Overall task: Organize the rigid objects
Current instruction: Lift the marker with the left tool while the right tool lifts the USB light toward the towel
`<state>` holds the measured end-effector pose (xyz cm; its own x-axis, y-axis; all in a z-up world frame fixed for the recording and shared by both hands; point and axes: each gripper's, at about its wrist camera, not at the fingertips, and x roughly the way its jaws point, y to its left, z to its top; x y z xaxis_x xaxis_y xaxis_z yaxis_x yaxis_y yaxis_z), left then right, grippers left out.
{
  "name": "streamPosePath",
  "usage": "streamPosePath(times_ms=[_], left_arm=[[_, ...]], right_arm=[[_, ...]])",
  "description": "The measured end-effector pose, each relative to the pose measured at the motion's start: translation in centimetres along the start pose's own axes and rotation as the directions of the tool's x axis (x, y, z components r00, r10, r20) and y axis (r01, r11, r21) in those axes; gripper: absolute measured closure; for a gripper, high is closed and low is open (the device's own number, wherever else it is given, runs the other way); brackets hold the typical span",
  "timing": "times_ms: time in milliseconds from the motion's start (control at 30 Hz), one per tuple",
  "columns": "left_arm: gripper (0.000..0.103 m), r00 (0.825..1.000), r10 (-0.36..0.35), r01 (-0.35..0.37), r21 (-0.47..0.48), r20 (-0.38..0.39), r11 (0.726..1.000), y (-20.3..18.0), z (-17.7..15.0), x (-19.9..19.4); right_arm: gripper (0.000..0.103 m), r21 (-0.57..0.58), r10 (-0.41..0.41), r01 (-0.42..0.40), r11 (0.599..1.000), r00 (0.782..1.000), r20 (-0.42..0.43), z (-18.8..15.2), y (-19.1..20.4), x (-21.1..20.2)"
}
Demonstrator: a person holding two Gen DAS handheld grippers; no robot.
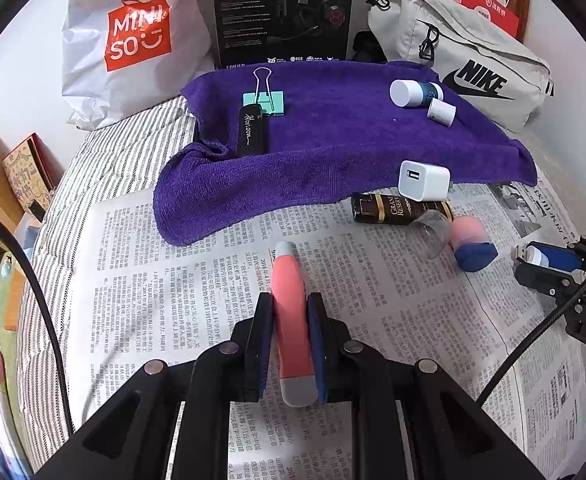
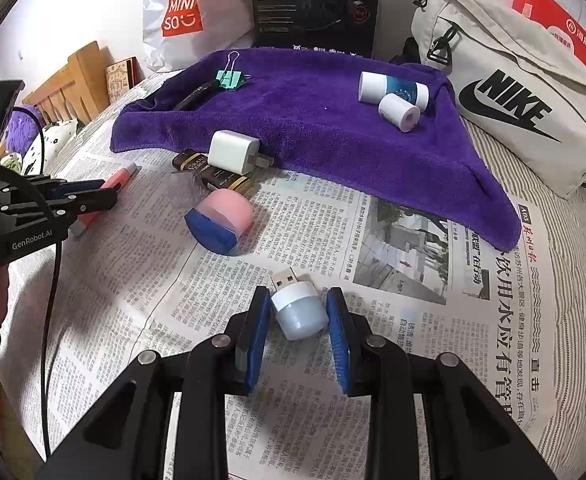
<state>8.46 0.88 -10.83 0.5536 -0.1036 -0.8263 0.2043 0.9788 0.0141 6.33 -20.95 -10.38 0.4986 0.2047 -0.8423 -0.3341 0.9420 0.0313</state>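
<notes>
The printed newspaper sheet (image 2: 413, 320) covers the near half of the striped bed. Beyond it lies the purple terry towel (image 1: 333, 140), raised like a shelf, which appears to be the collection area.

Already on the towel: at far left, a mint-green binder clip (image 1: 264, 100) beside a black oblong case with white script (image 1: 252, 130); at far right, a white and blue cylindrical bottle (image 2: 393, 89) touching a small white tube (image 2: 399, 112).

Still on the paper near the towel's front edge: a white cube wall charger (image 2: 233, 153) resting on a dark brown and gold packet (image 1: 397, 209), and a pink dome with blue base (image 2: 223, 216).

The left gripper (image 1: 291, 320) pinches a long coral-pink pen-shaped stick with grey ends (image 1: 291, 312) along its middle. The right gripper (image 2: 299, 312) is closed on a small pale-blue and white USB night light (image 2: 299, 308), plug pointing away, gripped across its rounded body.

Assessment: both grips look centred. The rounded light could slip or rotate, so lift it straight. Carry each item clear of the charger and dome, and set them on bare towel between the two existing groups.
</notes>
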Motion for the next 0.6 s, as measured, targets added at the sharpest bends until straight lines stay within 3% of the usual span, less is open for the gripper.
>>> streamPosePath(times_ms=[300,600], left_arm=[[0.086,0.999,-0.036,0.035,-0.026,-0.009,0.999,0.3,-0.4,-0.3],[0.086,1.0,0.009,-0.009,0.008,-0.011,1.0,-0.5,-0.4,-0.2]], right_arm=[[0.075,0.016,0.013,-0.013,1.0,1.0,-0.013,0.3,-0.4,-0.4],[0.075,0.031,0.017,-0.017,0.999,1.0,-0.011,0.3,-0.9,-0.5]])
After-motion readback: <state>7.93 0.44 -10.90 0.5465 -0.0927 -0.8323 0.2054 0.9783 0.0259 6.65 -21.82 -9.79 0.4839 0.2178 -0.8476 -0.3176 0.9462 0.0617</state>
